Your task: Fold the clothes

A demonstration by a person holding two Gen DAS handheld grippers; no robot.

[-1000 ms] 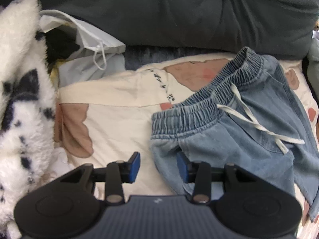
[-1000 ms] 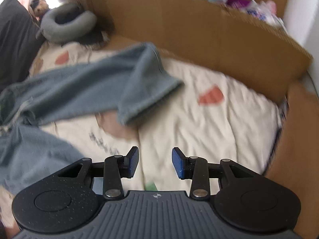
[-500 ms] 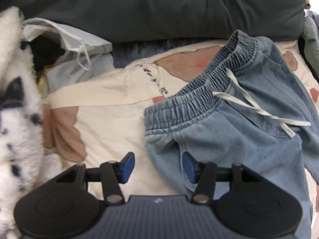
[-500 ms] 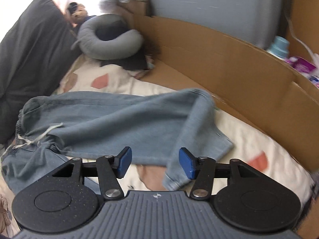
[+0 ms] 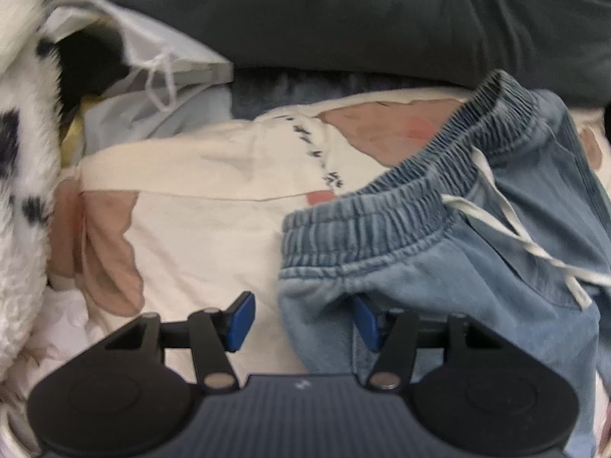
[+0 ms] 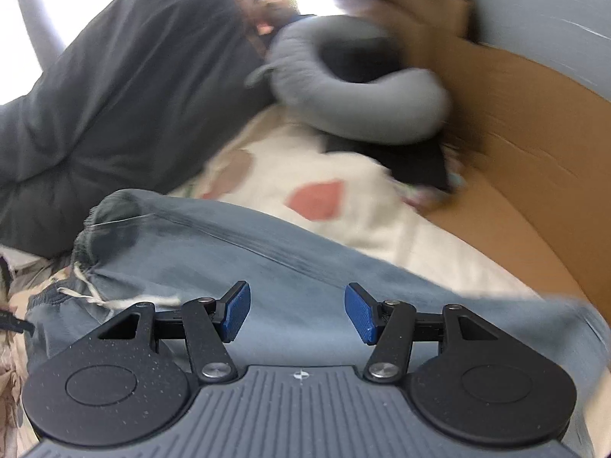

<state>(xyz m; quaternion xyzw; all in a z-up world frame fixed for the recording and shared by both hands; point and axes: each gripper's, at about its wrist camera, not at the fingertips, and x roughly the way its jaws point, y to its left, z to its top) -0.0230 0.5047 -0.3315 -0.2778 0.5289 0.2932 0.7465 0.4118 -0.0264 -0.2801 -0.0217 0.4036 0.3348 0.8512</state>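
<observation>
Light blue denim trousers with an elastic waistband (image 5: 477, 267) are lying spread on a cream bedsheet with pinkish-brown patches (image 5: 198, 229). A white drawstring (image 5: 508, 225) is trailing across the front of the trousers below the waistband.

Left gripper (image 5: 303, 320) is pointing steeply down at the waistband corner. Its jaws have just been opening and are standing apart. The corner of the denim is sitting between the blue pads (image 5: 240, 320) (the right pad is partly tucked behind a fold of cloth), but neither pad is pressing on it, so nothing is being gripped.

Right gripper (image 6: 297, 315) is hovering over a trouser leg (image 6: 305, 267), the view heavily motion-blurred. Its jaws have also just been opening and are standing wide, with only flat denim beneath them and nothing clamped.

Surroundings: a large dark grey cushion (image 5: 343, 19) is lying behind the waistband, a white fluffy black-spotted fabric (image 5: 23, 191) is sitting at the left edge, and a pale drawstring bag (image 5: 152, 76) is lying beside it. In the right wrist view a grey U-shaped neck pillow (image 6: 362, 95) is resting near a brown cardboard wall (image 6: 534, 152) that is bordering the sheet.
</observation>
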